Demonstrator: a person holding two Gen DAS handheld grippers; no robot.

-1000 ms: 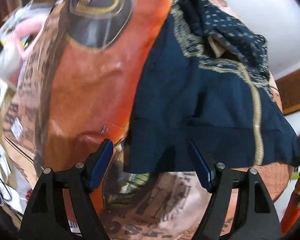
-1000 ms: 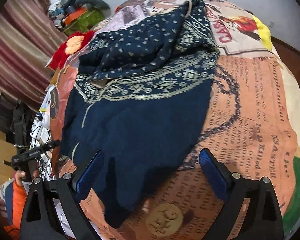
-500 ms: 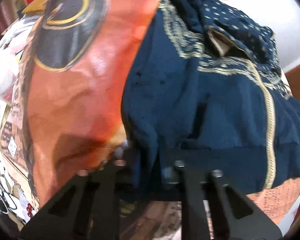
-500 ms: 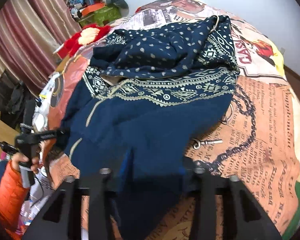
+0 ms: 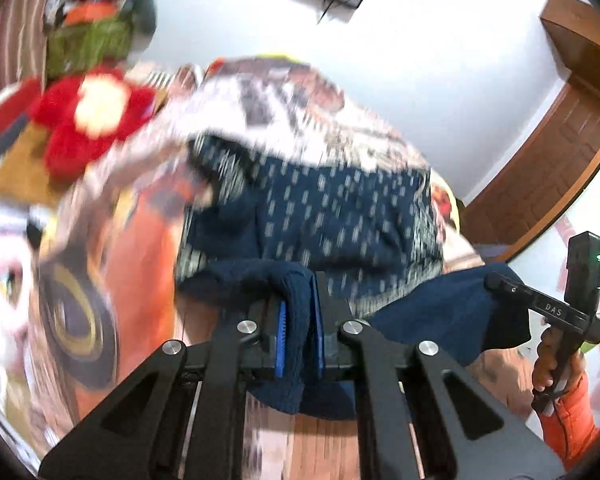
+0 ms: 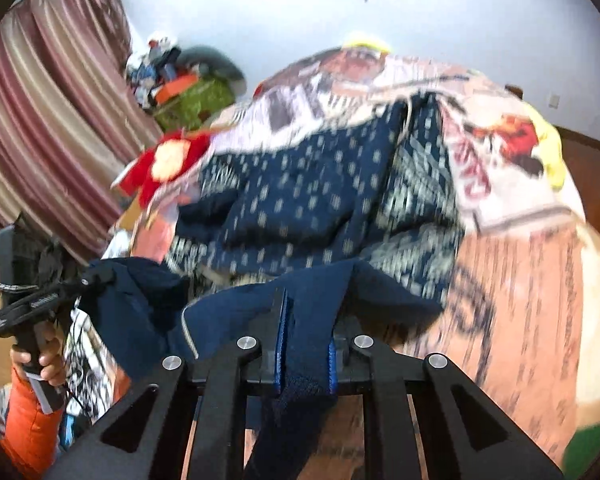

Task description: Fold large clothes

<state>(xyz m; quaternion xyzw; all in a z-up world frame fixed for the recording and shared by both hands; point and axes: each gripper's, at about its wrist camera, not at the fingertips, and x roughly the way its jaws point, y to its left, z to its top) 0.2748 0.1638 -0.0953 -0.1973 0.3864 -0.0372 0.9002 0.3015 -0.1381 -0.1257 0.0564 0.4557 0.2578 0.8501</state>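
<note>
Both grippers are clamped on the navy garment's (image 6: 300,208) hem: your left gripper (image 5: 299,334) and your right gripper (image 6: 304,354) each pinch a fold, the right's jaws having just closed. Its patterned upper part lies on the printed bedspread (image 6: 532,280).

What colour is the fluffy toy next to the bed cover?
Red, with a pale yellow middle: the plush toy, clearest in the left wrist view.
</note>
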